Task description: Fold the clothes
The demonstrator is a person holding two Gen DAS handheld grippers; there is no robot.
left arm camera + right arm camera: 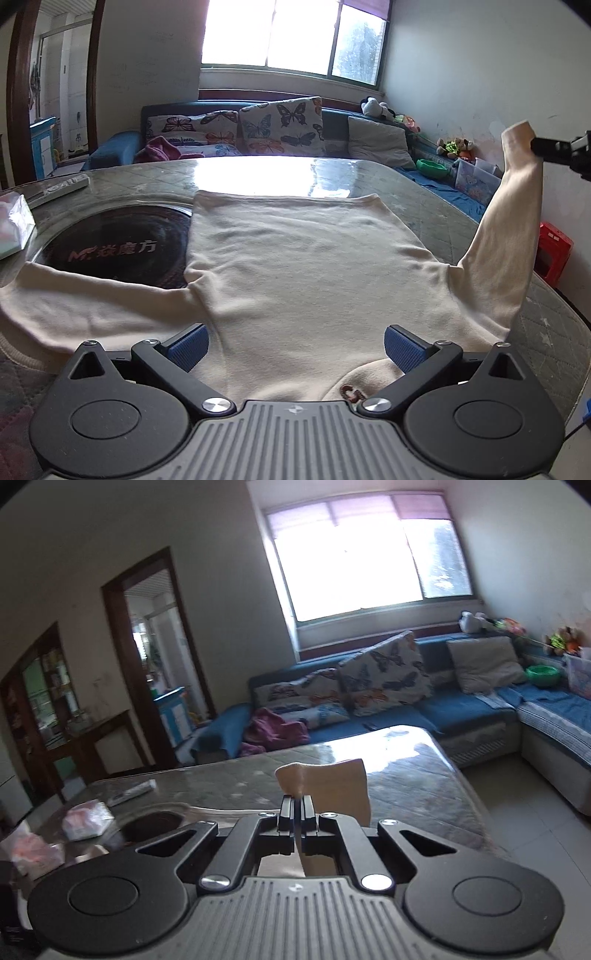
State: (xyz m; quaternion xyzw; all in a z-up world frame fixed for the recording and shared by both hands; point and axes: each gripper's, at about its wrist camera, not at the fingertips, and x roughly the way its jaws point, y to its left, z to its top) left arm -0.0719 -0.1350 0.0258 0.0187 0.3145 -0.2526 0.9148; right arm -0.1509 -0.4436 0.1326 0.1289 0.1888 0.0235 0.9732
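**One sleeve up, the shirt flat on the table**

I hold a pair of tongs in each hand. My left tongs (295, 347) are wide apart and grab nothing. Their blue pads (190, 347) hang just over the cream shirt (295, 266), near its neck end, where a small brown letter (350, 393) is sewn on.

The shirt lies flat on the big table (424, 206) with the shiny glass top. Its body stretches away from me toward the window (295, 37). One sleeve (74, 306) lies out flat to the left, and it covers part of the round black plate (122, 243) set in the table.

The other sleeve (509, 236) is lifted up into the air on the right side. My right tongs (297, 805) are squeezed tight on the end of that sleeve. In the right wrist view the cream cuff (325, 786) sticks up past the closed black tips. In the left wrist view I see those tongs (535, 146) pinching the cuff up high, well above the table.

A white remote (62, 188) lies on the far left of the table. A see-through bag (14, 225) sits close to it, at the left edge.

Behind the table is a blue sofa (469, 709) with butterfly pillows (280, 125) and a grey pillow (376, 142). Some soft toys (454, 146) sit by the wall on the right, and a red stool (554, 254) stands on the floor.
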